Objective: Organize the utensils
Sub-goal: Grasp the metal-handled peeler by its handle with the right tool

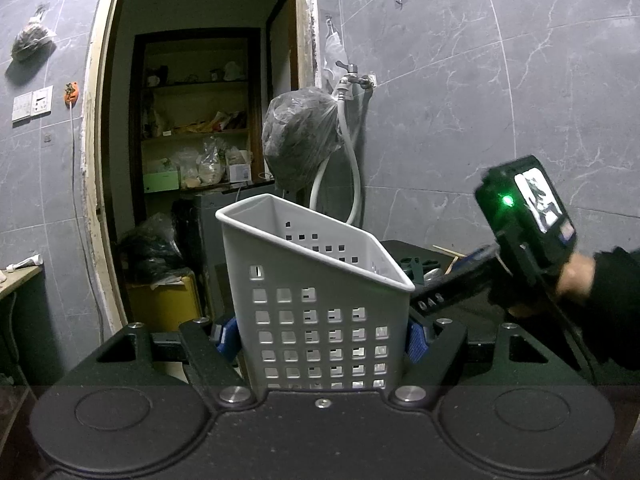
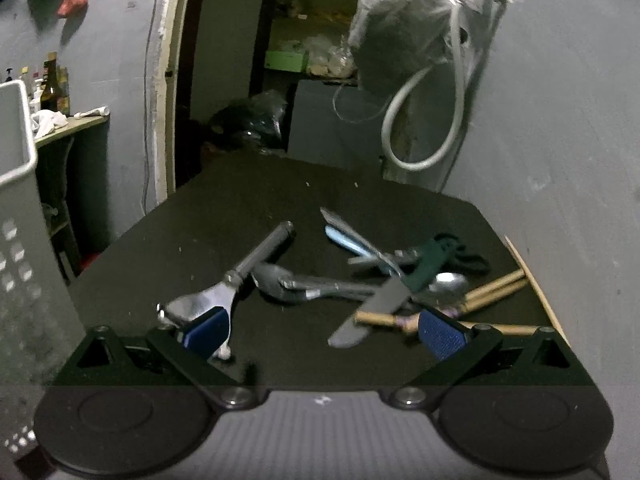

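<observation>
The left gripper clenches the white perforated caddy, pads pressed on both walls, centre of its frame; the right gripper gapes with nothing between its pads, low in its frame over a black table; beyond lie a knife, spoons and wooden-handled utensils, centre right.

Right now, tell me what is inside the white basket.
Through the open top of the white basket, held in the left claw, only the bare perforated back wall shows, with no utensil sticking up. The front wall hides the lower interior, so the bottom cannot be checked.
</observation>
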The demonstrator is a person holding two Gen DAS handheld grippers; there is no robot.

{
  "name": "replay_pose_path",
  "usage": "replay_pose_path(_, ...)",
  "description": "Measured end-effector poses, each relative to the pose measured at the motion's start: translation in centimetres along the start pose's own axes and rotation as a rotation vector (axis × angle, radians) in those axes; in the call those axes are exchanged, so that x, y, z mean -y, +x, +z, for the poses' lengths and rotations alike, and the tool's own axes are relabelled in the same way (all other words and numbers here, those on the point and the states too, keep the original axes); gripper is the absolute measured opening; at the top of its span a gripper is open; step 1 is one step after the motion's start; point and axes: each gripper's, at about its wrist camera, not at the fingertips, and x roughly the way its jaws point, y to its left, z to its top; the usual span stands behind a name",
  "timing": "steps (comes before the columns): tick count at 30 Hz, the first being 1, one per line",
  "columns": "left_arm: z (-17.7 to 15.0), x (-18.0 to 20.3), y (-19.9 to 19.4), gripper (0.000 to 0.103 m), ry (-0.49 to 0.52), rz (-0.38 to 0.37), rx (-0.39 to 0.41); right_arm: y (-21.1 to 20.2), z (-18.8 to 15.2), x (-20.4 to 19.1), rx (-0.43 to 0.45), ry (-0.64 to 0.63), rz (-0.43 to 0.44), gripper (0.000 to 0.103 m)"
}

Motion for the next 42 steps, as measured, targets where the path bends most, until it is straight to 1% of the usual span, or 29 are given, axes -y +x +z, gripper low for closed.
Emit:
replay_pose_path(4,0.0,-0.1,-0.1,0.077,-0.003,0.002,-0.001,1.5,1.9,0.3,0.021,0.005,0.064,0.103)
replay_pose_path(9,0.1,0.0,-0.1,0.077,0.002,0.004,-0.001,4.6,3.7,0.8,0.013,0.075,0.152,0.103)
replay_pose_path(12,0.2,0.0,-0.1,0.077,0.003,0.005,-0.003,6.2,4.4,0.8,0.012,0.086,0.158,0.099)
replay_pose_path(15,0.2,0.2,-0.1,0.077,0.003,0.006,-0.003,7.9,4.8,0.7,-0.012,0.106,0.169,0.094)
replay_pose_path(21,0.2,0.2,-0.1,0.077,0.004,0.007,-0.003,10.1,4.4,0.6,-0.057,0.121,0.185,0.079)
replay_pose_path(24,0.2,0.2,-0.1,0.077,0.003,0.006,-0.003,10.7,4.4,0.3,-0.07,0.126,0.208,0.066)
replay_pose_path(26,0.2,0.2,-0.1,0.077,0.003,0.006,-0.003,11.0,4.5,0.0,-0.075,0.125,0.212,0.054)
replay_pose_path(27,0.2,0.2,-0.1,0.077,0.003,0.007,-0.003,11.1,4.5,-0.1,-0.079,0.121,0.218,0.051)
replay_pose_path(29,0.2,0.2,-0.1,0.077,0.003,0.006,-0.003,11.1,4.4,-0.4,-0.088,0.116,0.229,0.04)
replay_pose_path(32,0.2,0.2,-0.1,0.077,0.003,0.007,-0.003,11.0,4.2,-0.5,-0.094,0.12,0.246,0.032)
replay_pose_path(38,0.2,0.2,-0.1,0.077,0.003,0.007,-0.003,10.2,3.5,-0.3,-0.093,0.123,0.256,0.028)
replay_pose_path(42,0.2,0.2,-0.1,0.077,0.003,0.005,-0.003,9.6,3.1,0.2,-0.097,0.131,0.285,0.023)
